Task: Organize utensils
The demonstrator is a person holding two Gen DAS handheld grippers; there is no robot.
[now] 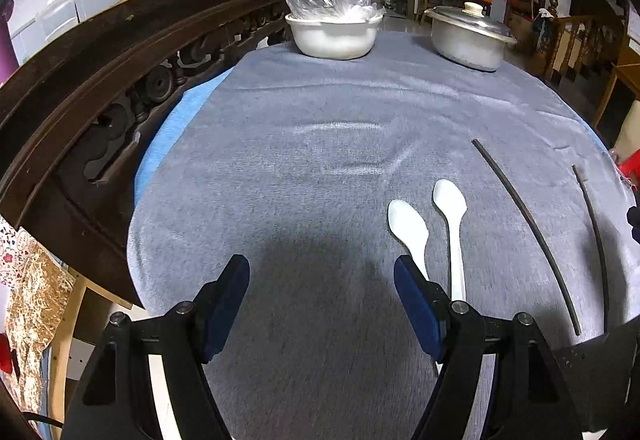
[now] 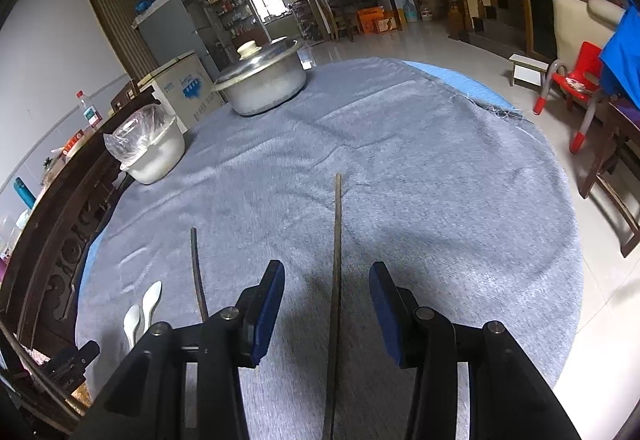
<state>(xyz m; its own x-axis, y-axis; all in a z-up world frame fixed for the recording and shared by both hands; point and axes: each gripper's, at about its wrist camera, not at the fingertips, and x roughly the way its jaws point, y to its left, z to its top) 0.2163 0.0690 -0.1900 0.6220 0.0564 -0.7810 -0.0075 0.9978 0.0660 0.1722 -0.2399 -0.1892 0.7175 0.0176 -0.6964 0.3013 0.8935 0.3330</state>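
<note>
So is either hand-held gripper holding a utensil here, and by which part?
No. The left hand-held gripper is open over bare cloth beside the spoons. The right hand-held gripper is open, straddling a chopstick without closing on it.

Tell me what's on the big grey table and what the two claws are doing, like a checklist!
Surface: round table under a grey cloth, blue layer at its edge.
Job's things: two white spoons side by side; two dark chopsticks, apart, one lying between the right claw fingers.
Clutter: white bowl with a plastic bag; lidded metal pot.
Grippers: left claw open, empty; right claw open.
Cables: nothing seen.
Surroundings: carved wooden furniture, red chair.
</note>
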